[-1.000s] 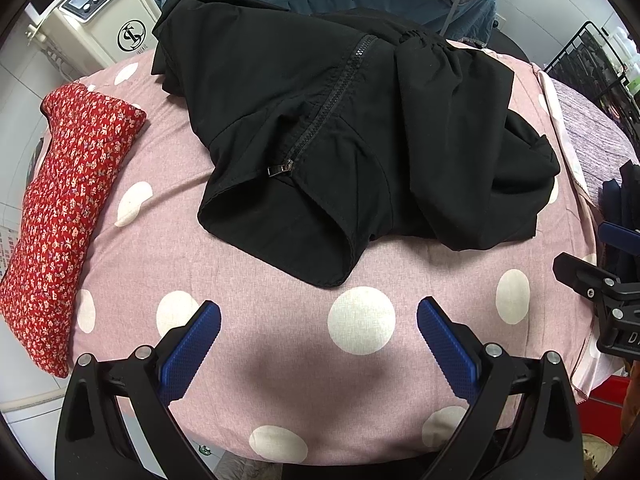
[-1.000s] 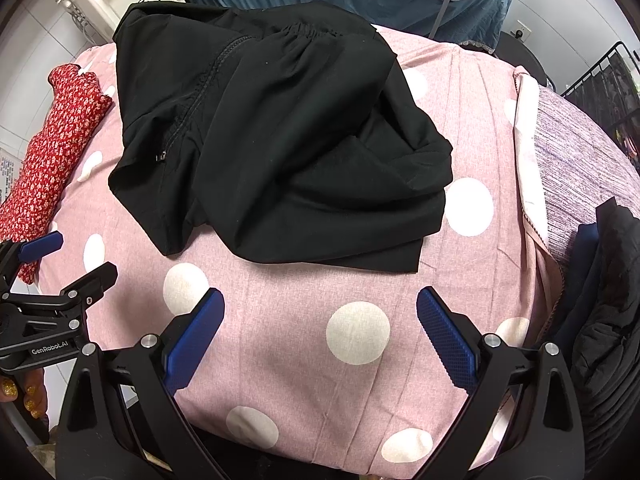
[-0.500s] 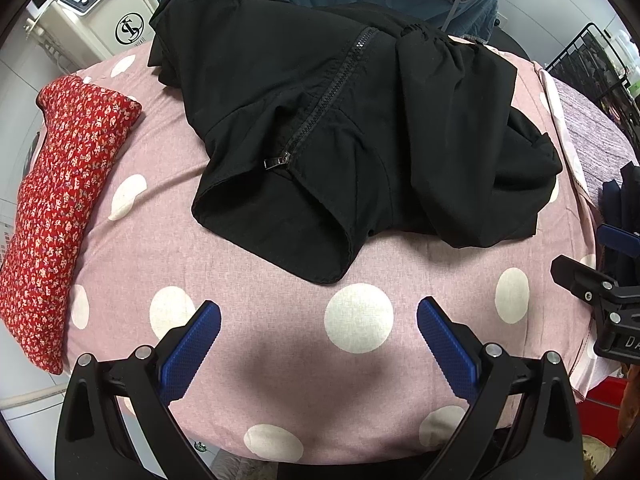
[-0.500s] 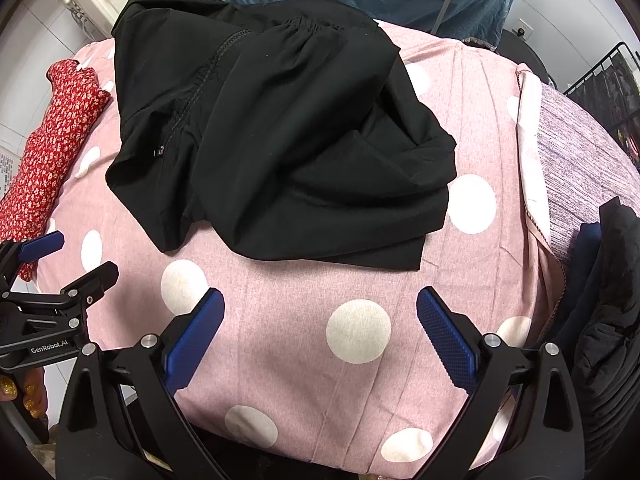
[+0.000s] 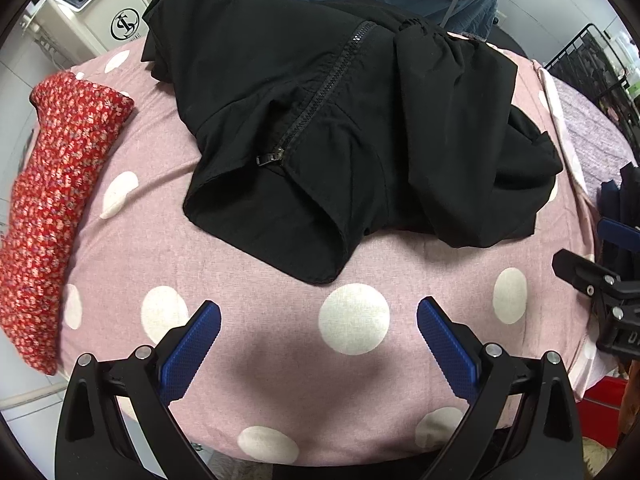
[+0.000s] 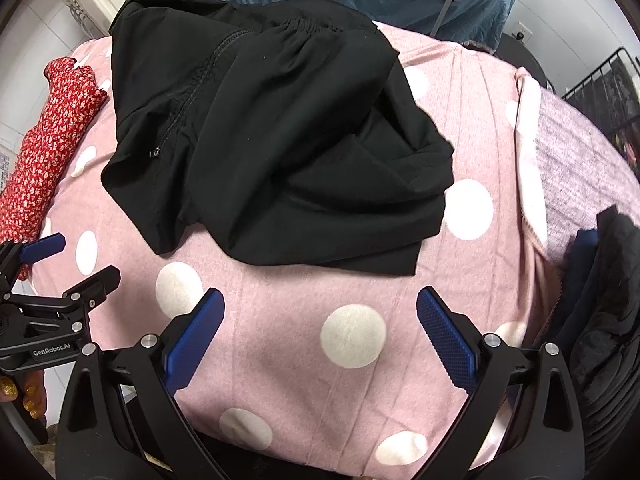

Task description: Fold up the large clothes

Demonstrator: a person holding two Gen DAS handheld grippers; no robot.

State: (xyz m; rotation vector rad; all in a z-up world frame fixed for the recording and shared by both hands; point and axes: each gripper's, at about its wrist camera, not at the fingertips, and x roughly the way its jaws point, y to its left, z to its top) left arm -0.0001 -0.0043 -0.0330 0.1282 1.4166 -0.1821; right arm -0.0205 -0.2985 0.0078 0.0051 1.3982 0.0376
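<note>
At the bottom of both views our left gripper (image 5: 319, 320) and right gripper (image 6: 320, 312) hang with blue fingers (image 5: 192, 350) spread wide, released and grasping nothing, over the pink polka-dot bed cover (image 6: 352, 380). The right gripper's side (image 5: 600, 292) shows at the right edge of the left view. Against a second ago, both views have crept forward, so the black zip garment (image 5: 340, 128) now sits slightly lower and larger in frame; we judge the reach for its near hem (image 5: 316, 276) is under way, with no fold begun. It lies crumpled in the middle of the bed, zipper pull (image 5: 269, 157) centre-left. A red floral cloth (image 5: 48, 200) lies along the left edge. "GenRobot.AI" reads on the left gripper's body (image 6: 52, 350); the white appliance (image 5: 100, 12) at upper left bears a round logo, seemingly "SL"
</note>
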